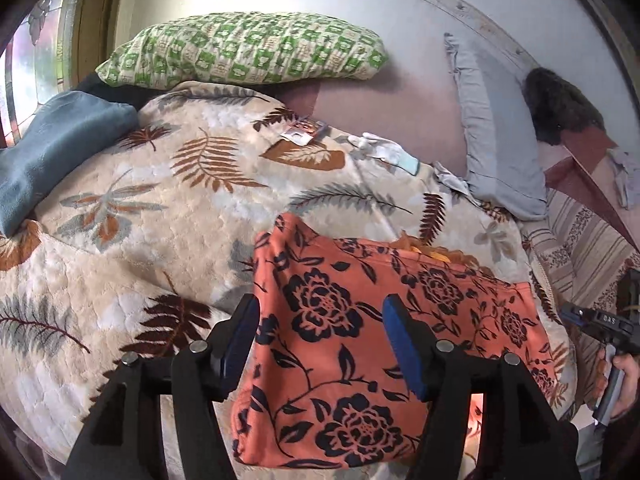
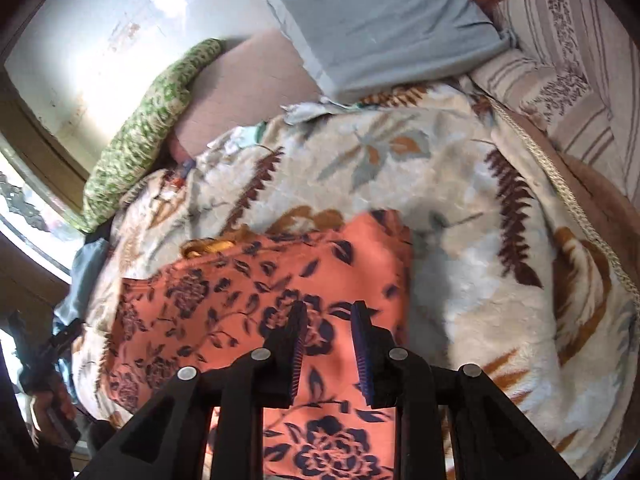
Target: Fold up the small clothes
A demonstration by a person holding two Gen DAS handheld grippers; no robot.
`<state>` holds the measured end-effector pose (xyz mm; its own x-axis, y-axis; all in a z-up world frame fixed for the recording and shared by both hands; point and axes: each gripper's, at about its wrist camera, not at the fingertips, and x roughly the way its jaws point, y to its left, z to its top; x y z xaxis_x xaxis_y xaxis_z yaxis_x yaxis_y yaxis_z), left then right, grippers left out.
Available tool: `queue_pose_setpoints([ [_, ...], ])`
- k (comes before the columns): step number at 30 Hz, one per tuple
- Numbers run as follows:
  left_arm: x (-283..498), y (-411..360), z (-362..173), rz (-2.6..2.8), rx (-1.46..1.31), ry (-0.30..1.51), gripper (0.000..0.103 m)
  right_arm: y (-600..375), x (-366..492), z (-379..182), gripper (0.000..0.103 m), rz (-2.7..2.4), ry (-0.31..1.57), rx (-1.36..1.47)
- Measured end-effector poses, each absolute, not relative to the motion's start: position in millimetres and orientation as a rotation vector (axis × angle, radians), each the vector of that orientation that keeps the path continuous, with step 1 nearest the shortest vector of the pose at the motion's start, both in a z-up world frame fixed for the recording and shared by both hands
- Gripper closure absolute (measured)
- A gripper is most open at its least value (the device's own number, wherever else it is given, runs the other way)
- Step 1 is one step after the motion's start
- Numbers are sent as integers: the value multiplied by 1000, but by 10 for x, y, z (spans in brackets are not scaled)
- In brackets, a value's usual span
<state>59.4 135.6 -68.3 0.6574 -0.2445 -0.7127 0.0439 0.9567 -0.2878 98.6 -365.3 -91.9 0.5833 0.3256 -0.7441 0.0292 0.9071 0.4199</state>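
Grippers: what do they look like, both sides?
Both alike: black angular linkage frames with round silver pivot pins and blue ribbed pads on the fingers. Left gripper, right gripper. No cables visible. A bare hand grips the right one's handle; no sleeve shows.

A bed carries a cream leaf-print blanket (image 1: 168,216) spread over most of it. On the blanket lie an orange flowered garment (image 1: 360,344), a small packet (image 1: 303,132) and white gloves (image 1: 378,148). A green pillow (image 1: 248,50), a grey pillow (image 1: 492,136) and a blue cloth (image 1: 52,148) rest along its far edges.
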Motion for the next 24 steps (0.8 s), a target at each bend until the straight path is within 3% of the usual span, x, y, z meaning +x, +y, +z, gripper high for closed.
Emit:
queue_pose_setpoints([
  [3,534,1166,-921,-204,-202,891,38,-3407,1145,-947,75,316,952,422],
  [6,662,1085,-1468,-132,-153,1077,41,-3384,1382,-1367,68,287,1038,413],
  [8,622,1065,-1502,-123,-122,1044,41,-3669,1430,-1889,78,127,1168,555],
  [9,607,1039,-1443,-123,-112,1036,41,-3795,1380,-1925,80,130,1132,656],
  [13,580,940,-1164,-157,-90,947,40,-3628,1315,-1514,74,171,1057,509],
  [15,582,922,-1126,-157,-91,916,33,-3526,1372,-1355,74,242,1020,509],
  [17,680,936,-1317,-130,-86,979,29,-3451,1466,-1272,66,298,980,514],
  [19,799,988,-1625,-100,-92,1069,29,-3467,1621,-1392,29,287,983,520],
  [22,771,876,-1473,-103,-38,1034,29,-3756,1814,-1885,35,101,1095,578],
  [24,732,885,-1316,-144,-90,965,29,-3844,1724,-1736,35,122,1038,655],
])
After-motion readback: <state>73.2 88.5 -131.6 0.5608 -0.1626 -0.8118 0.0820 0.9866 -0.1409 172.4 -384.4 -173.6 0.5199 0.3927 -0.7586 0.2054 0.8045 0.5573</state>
